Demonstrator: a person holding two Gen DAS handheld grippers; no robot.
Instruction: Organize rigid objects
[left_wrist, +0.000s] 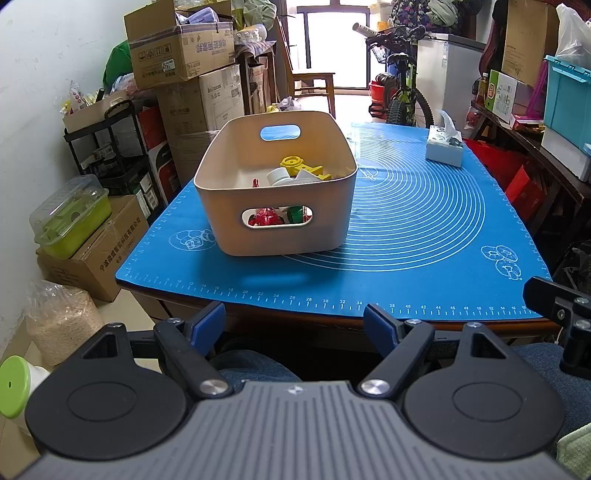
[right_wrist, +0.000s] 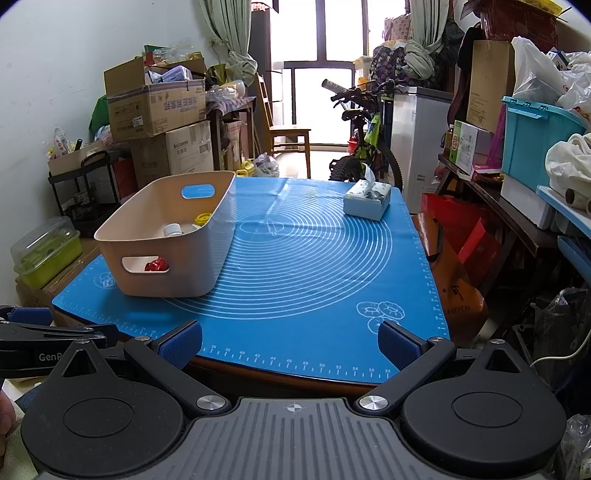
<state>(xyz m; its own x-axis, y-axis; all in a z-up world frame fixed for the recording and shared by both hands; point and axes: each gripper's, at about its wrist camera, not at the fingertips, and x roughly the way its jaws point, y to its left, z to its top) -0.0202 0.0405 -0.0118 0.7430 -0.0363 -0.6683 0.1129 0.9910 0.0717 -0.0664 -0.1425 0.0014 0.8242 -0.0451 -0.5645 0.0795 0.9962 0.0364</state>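
Both grippers, the left gripper (left_wrist: 294, 325) and the right gripper (right_wrist: 290, 341), hang with jaws wide apart and nothing between them, short of the table's near edge. Beyond, a beige bin (left_wrist: 275, 229) holding small toys (left_wrist: 266, 217) sits on the blue mat (left_wrist: 424, 236), with a tissue box (left_wrist: 444, 147) far back.

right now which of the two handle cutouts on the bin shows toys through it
The near cutout in the beige bin, facing the grippers: a red toy and something green show through. The far cutout shows only the blue mat behind.
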